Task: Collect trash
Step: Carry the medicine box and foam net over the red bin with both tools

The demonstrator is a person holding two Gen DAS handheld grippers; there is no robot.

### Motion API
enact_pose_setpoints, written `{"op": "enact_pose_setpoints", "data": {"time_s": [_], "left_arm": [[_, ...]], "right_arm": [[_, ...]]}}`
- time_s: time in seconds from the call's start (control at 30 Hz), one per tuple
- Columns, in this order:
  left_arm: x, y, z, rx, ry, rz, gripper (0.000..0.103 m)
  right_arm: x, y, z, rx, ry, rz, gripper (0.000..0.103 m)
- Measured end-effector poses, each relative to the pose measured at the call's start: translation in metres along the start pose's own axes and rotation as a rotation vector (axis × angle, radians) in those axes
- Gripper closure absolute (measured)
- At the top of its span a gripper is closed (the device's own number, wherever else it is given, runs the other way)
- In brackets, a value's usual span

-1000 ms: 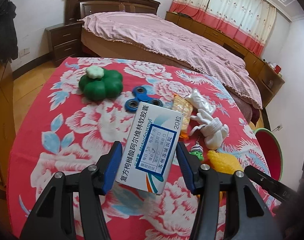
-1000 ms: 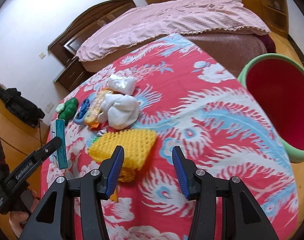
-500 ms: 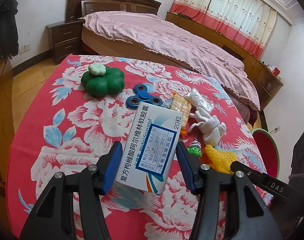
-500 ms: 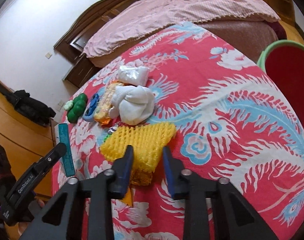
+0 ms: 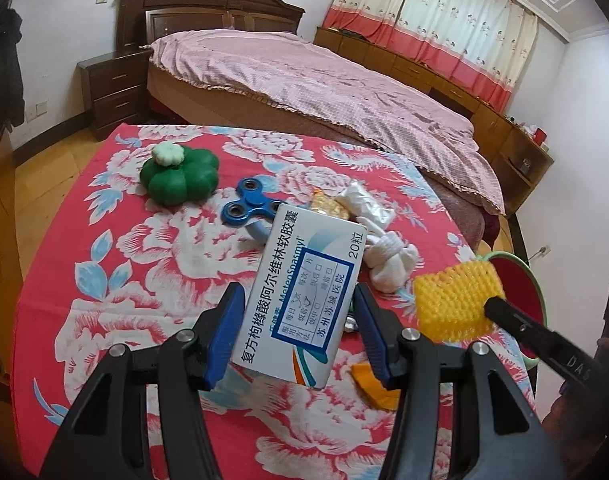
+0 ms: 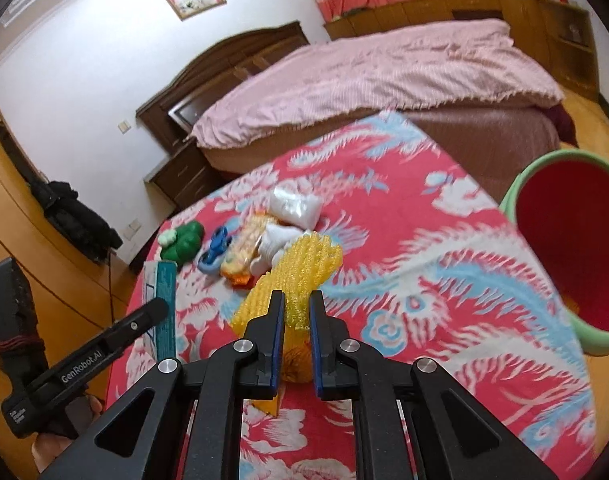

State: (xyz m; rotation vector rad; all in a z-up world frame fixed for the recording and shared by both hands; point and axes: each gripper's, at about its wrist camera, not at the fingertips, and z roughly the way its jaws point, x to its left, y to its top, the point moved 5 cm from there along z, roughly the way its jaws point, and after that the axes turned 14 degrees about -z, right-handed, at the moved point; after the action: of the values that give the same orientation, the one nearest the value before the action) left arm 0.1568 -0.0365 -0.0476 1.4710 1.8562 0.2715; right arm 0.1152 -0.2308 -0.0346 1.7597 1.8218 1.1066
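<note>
**A:** While looking along the left gripper (image 5: 296, 336): clamped on the medicine box (image 5: 304, 300), both blue pads against its long sides, raised over the table's (image 5: 116, 256) near edge. Any risk?

**B:** Gripped only at the near end, with most of the carton sticking forward, so could twist out under a quick swing. Off to the right, also worth noting: yellow foam net (image 5: 456, 304), lifted clear of the cloth near the right edge.

**A:** And along the right gripper (image 6: 296, 320)?

**B:** Pressed nearly together on one squashed end of the net, leaving the rest jutting forward over the table's near half. Soft and springy, so might slide free mid-carry. Bin (image 6: 516, 184) standing beyond the right edge, well apart from the fingers. Could land on the floor or catch the rim if released early.
</note>
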Motion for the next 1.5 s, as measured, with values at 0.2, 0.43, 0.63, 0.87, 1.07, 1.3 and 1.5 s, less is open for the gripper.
{"op": "enact_pose_setpoints", "data": {"time_s": [0.2,0.43,0.63,0.87,1.07,1.3,1.5], "left_arm": [[-0.019,-0.005,0.0,0.024,-0.03,0.025,0.047],[-0.052,-0.013,0.001,0.057,-0.077,0.077,0.047],[-0.087,-0.022,0.006,0.096,-0.122,0.134,0.047],[-0.137,-0.04,0.016,0.145,-0.173,0.224,0.047],[-0.174,-0.052,0.029,0.174,-0.197,0.286,0.047],[-0.21,-0.069,0.047,0.208,-0.211,0.342,0.047],[-0.236,-0.084,0.061,0.234,-0.227,0.393,0.047]], "right_arm": [[-0.019,0.004,-0.023,-0.046,-0.048,0.017,0.092],[-0.049,0.005,-0.05,-0.095,-0.109,0.059,0.092],[-0.082,-0.001,-0.072,-0.124,-0.167,0.117,0.092],[-0.12,-0.011,-0.092,-0.149,-0.235,0.186,0.092],[-0.155,-0.022,-0.108,-0.163,-0.305,0.242,0.092],[-0.189,-0.037,-0.114,-0.15,-0.356,0.302,0.092],[-0.208,-0.047,-0.116,-0.139,-0.391,0.332,0.091]]}}
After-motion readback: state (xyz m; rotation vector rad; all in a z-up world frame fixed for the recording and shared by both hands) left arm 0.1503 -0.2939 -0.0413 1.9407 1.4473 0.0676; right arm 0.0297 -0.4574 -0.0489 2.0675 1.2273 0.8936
